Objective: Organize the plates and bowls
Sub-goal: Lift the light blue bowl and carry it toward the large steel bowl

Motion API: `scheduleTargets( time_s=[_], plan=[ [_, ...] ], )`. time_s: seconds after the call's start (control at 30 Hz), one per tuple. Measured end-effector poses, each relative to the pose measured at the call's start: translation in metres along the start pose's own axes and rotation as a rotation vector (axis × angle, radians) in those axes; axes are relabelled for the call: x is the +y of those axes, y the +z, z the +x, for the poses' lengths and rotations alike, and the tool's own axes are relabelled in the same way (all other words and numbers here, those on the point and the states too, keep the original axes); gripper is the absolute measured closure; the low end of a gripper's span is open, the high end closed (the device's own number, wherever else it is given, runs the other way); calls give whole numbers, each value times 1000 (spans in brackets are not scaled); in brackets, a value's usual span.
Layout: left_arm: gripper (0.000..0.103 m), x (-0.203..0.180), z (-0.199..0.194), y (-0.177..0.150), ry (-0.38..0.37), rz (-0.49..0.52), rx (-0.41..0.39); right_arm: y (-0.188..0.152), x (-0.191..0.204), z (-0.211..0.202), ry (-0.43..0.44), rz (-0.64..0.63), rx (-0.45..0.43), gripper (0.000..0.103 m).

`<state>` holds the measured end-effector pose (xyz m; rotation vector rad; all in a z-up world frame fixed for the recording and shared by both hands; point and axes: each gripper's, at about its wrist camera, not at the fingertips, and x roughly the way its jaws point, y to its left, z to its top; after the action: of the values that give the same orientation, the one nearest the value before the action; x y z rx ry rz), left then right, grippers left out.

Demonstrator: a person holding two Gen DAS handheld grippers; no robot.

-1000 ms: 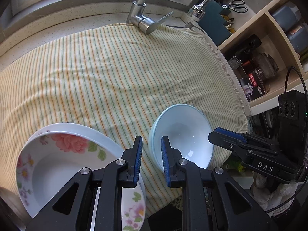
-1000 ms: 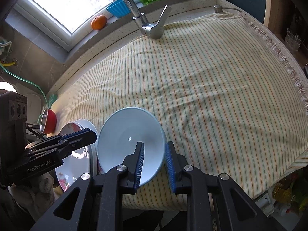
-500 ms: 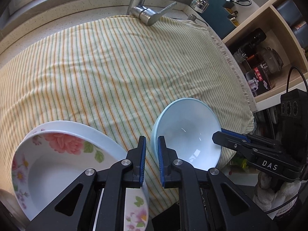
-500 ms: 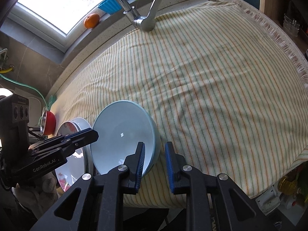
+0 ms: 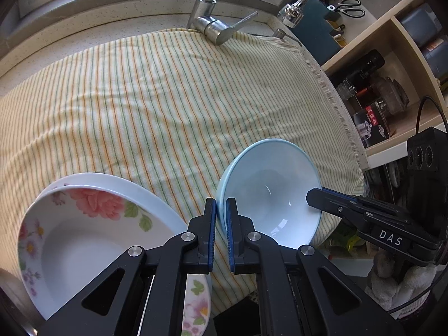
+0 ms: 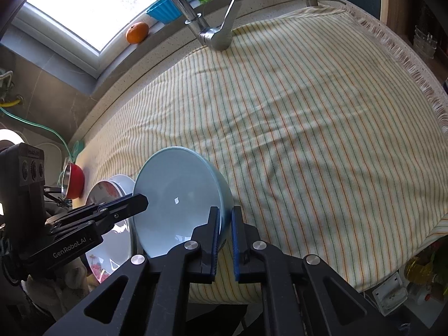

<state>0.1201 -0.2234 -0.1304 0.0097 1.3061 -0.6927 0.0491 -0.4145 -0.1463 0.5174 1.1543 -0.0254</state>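
Both grippers, earlier open, now clamped on bowl [image 5: 268, 193].

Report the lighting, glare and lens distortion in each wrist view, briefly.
Left wrist view: even daylight, small glints inside the light blue bowl, faucet gleaming, striped cloth bulging from the fisheye, corners dark. Right wrist view: window blown out white, soft wrinkle shadows on the cloth, a glare patch on the floral plate, straight edges bowed.
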Motion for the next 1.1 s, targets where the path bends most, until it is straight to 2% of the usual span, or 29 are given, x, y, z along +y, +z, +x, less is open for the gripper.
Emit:
scheduleTargets(
  time_s=[0.27, 0.53, 1.1],
  plan=[
    [97, 10, -37, -1, 11, -28, -90, 10, 34, -18, 24, -62, -34, 96],
    [97, 39, -82, -13, 36, -94, -181, 17, 83, -23, 79, -153, -36, 96],
    [97, 113, -160, -79, 139, -317, -321, -2, 210, 1, 186, -411, 34, 96]
  ],
)
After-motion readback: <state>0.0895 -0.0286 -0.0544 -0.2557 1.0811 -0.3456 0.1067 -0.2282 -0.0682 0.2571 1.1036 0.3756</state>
